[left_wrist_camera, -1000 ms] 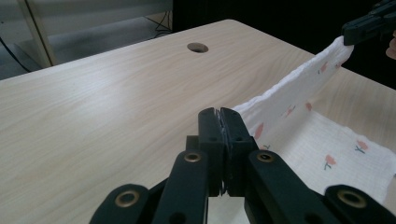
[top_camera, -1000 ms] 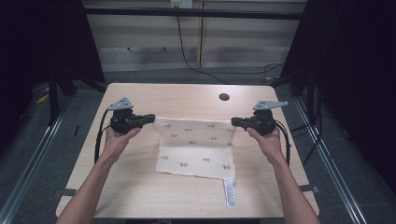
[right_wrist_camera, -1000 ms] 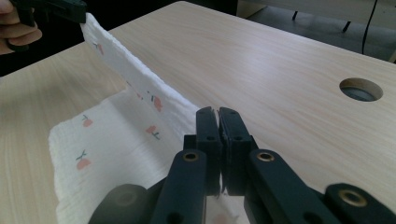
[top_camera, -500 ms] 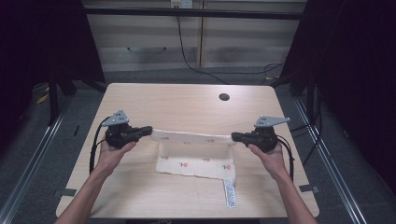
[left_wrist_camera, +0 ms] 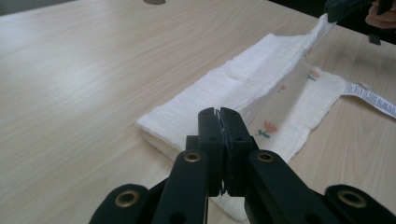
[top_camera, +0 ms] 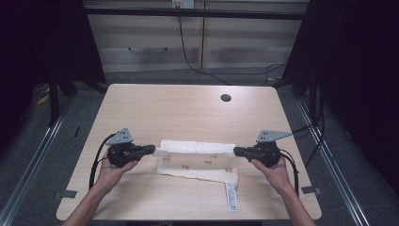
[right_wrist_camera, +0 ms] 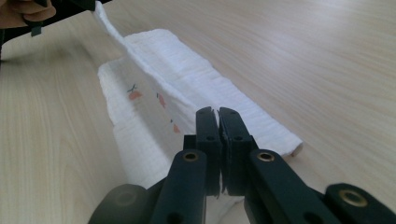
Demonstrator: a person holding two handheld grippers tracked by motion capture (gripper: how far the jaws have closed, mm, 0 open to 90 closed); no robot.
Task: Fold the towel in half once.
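While both hands sat low over the near half of the table, the white cloth with small orange flower prints lay stretched between the two grippers, roughly at table centre shifted toward 6 o'clock. Left gripper at about 9 o'clock of the cloth, jaws clamped tight on that end's corner edge; in the left gripper view the black jaws met with a thin bit of fabric pinched between them. Right gripper at 3 o'clock of the cloth, jaws likewise pressed together on the opposite corner. Cloth was partly folded: a doubled band ran along its far, 12 o'clock side, the held edge lifted slightly off the layer under it, the printed layer lying flat on the wood toward 6 o'clock. White care label stuck out from the cloth's near right corner, pointing toward 6 o'clock, flat on the table. Round dark grommet hole in the tabletop at about 1 o'clock from the cloth, well apart. Black cables looped from each gripper back past the wrists. Grey three-cornered plates stood on top of both grippers.
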